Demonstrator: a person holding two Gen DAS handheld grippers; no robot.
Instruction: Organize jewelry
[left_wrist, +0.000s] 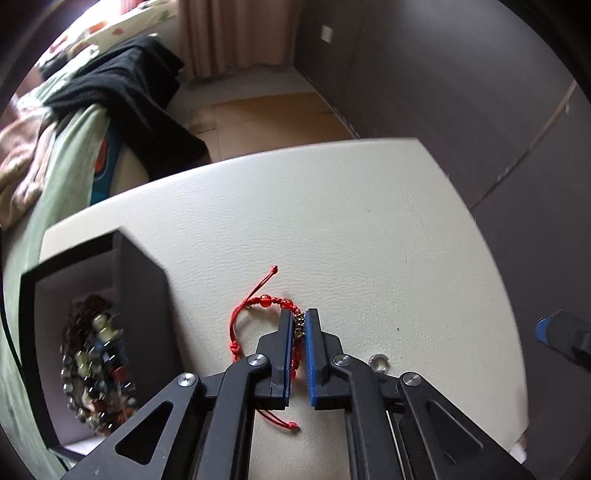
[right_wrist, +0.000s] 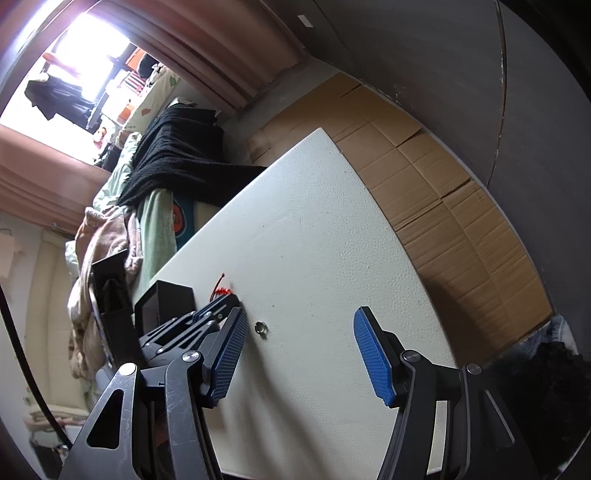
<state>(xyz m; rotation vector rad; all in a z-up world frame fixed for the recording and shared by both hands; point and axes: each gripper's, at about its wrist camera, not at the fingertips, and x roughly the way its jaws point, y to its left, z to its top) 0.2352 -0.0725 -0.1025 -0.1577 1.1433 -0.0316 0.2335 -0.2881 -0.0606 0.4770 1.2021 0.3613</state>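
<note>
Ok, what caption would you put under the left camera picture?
Left tongs pinch a red bracelet on the white table, beside a black box of beads.

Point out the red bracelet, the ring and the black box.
red bracelet (left_wrist: 264, 301): left wrist view, on a red bead.
ring (right_wrist: 261, 326): right wrist view, on its metal band.
black box (left_wrist: 142, 295): left wrist view, on its right wall.
</note>
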